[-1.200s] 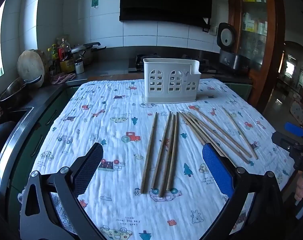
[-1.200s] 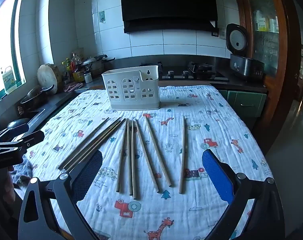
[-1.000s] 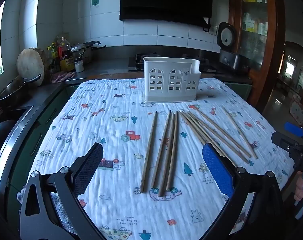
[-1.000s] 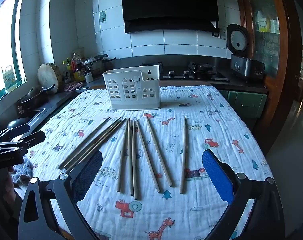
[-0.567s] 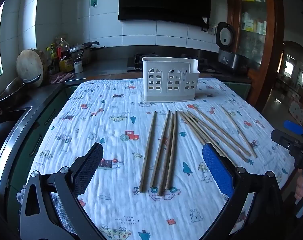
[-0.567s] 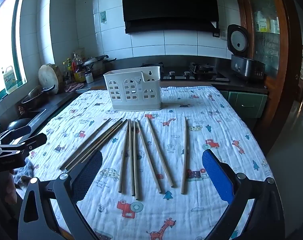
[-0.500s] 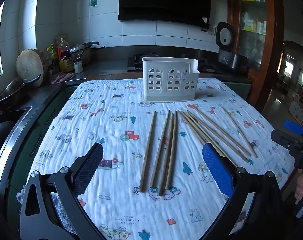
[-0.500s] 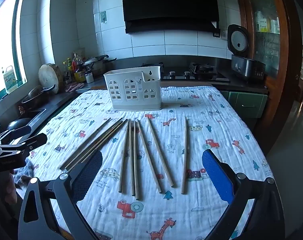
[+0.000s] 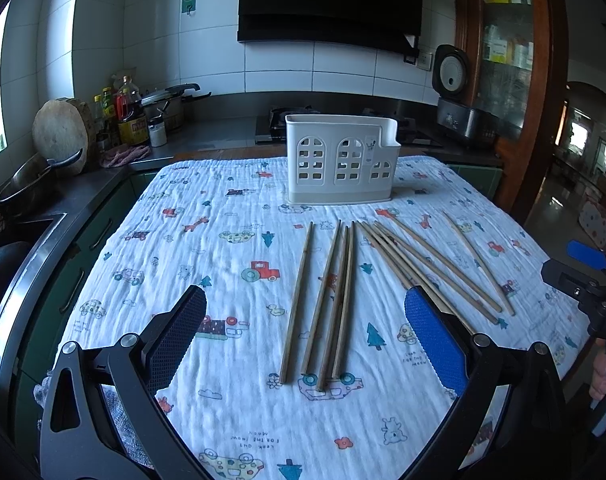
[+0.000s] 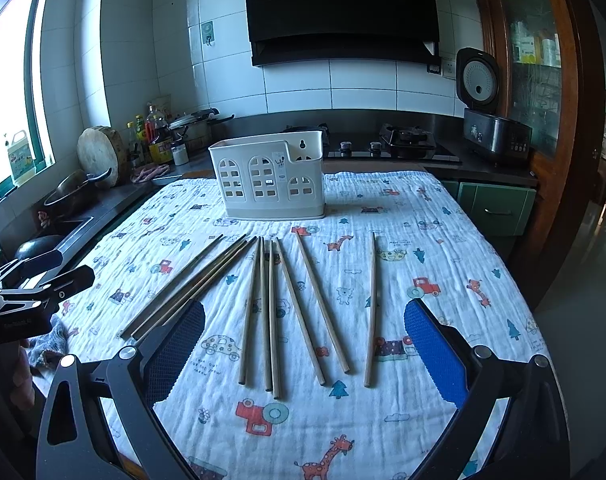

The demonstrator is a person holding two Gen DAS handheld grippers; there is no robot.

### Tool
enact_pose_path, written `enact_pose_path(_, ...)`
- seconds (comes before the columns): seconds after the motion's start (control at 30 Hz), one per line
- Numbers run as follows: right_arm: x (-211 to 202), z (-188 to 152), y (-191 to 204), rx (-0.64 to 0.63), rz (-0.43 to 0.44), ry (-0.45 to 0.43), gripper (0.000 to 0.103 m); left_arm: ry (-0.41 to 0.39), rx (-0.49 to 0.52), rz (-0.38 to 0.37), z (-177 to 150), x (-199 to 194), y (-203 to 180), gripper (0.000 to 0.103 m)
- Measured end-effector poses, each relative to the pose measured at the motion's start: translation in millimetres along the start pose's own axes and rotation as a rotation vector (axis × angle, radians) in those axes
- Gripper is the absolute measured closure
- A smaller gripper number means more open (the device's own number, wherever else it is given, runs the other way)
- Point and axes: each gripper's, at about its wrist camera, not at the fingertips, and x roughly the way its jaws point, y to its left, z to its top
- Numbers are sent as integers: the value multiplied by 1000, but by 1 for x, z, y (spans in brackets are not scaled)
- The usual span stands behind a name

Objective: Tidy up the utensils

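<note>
Several wooden chopsticks [image 9: 335, 300] lie side by side on the printed cloth, pointing toward a white slotted utensil holder [image 9: 341, 160] at the far side. They also show in the right wrist view [image 10: 263, 312], with the holder [image 10: 269, 186] behind them. My left gripper [image 9: 305, 340] is open and empty, low over the near ends of the left group. My right gripper [image 10: 303, 340] is open and empty over the near ends of the right group. Each gripper shows at the edge of the other's view.
The table is covered by a white cartoon-print cloth [image 9: 223, 240]. A counter with a wok [image 9: 27, 184], bottles [image 9: 129, 116] and a stove [image 10: 399, 140] runs along the left and back. A rice cooker [image 10: 491, 120] stands at the back right.
Both grippers have shifted very slightly; the scene is otherwise the same and both stay open and empty.
</note>
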Motion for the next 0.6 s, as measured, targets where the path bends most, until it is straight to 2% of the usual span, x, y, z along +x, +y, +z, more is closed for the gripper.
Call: enact_pose_path(0.6, -1, -1, -1, 3, 8, -6, 6, -4, -6, -2, 0, -2, 0, 5)
